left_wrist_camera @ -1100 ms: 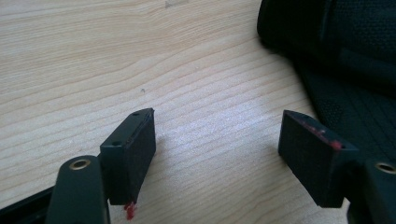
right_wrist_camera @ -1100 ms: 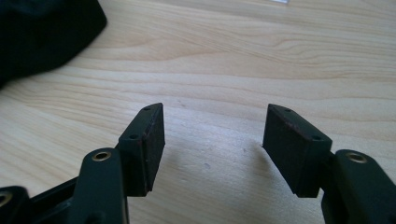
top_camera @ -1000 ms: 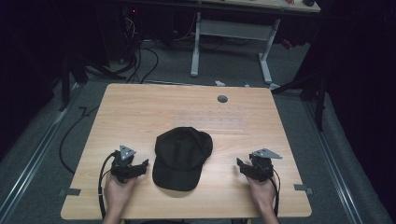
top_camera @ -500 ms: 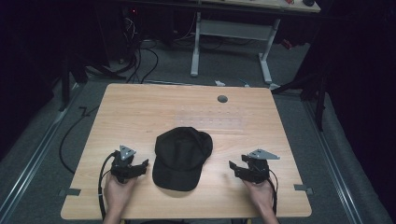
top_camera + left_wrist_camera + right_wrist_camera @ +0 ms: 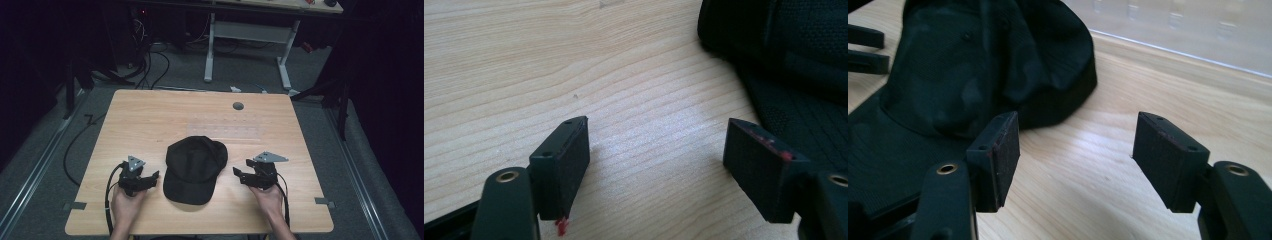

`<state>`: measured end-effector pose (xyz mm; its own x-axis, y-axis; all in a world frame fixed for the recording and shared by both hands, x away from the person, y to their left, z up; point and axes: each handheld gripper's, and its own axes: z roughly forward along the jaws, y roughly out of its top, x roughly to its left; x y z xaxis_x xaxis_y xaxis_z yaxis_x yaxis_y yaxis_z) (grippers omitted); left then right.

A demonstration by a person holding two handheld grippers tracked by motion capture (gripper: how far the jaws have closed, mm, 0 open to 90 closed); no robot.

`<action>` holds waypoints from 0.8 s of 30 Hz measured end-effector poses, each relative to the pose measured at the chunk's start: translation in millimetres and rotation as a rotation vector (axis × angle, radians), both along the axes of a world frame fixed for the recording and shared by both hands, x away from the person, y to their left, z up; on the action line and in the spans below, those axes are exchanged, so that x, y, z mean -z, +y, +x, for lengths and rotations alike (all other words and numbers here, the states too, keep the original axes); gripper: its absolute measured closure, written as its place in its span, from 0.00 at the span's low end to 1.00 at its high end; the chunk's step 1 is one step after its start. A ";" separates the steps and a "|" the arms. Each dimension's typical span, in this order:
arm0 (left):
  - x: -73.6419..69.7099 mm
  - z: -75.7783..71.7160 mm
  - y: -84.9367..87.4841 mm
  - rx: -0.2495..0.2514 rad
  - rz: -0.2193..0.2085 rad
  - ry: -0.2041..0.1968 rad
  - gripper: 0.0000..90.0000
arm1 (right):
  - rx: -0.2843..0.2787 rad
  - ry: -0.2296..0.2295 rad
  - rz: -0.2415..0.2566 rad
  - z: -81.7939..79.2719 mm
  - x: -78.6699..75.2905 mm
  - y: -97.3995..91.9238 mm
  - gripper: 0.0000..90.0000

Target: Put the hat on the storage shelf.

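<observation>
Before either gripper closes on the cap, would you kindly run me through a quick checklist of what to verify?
1. Left gripper open, nothing between jaws: ok.
2. Right gripper open, nothing between jaws; they have just been opening: ok.
3. Cap lies flat on the table, between the grippers: ok.
4. Either gripper touching the cap: not ok, both apart from it.
5. Brim points toward the person: ok.

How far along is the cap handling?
Barely started. The black cap lies flat on the table, ungripped. The left gripper waits open beside it; the right gripper has just been opening its jaws, nothing between them. Grasping and everything after remains.
</observation>
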<state>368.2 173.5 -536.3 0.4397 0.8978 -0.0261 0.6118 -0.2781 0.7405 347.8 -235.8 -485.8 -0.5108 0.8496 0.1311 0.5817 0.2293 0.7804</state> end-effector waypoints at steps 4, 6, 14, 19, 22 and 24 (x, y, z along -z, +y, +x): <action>0.1 0.0 0.0 0.000 -0.001 -0.001 0.30 | -0.012 -0.001 -0.002 5.4 -4.1 5.6 0.38; 0.1 0.0 0.0 0.001 -0.003 -0.001 0.30 | -0.025 -0.003 -0.002 11.9 -7.8 13.2 0.36; 0.2 0.1 0.1 0.002 -0.006 -0.001 0.29 | -0.062 -0.017 0.006 21.8 -16.1 27.2 0.37; 0.1 0.1 0.1 0.002 -0.006 0.000 0.29 | -0.090 -0.025 0.015 28.8 -20.1 36.7 0.40; 0.2 0.1 0.0 0.001 -0.005 -0.001 0.29 | -0.102 -0.015 0.022 33.4 -20.8 41.0 0.40; 0.2 0.1 -0.1 0.001 -0.004 -0.001 0.29 | -0.108 -0.014 0.024 36.6 -21.4 44.3 0.41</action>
<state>368.3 173.4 -536.5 0.4408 0.8971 -0.0296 0.6107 -0.2756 0.7424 384.4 -191.5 -464.4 -0.6009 0.7864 0.1431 0.5436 0.2707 0.7945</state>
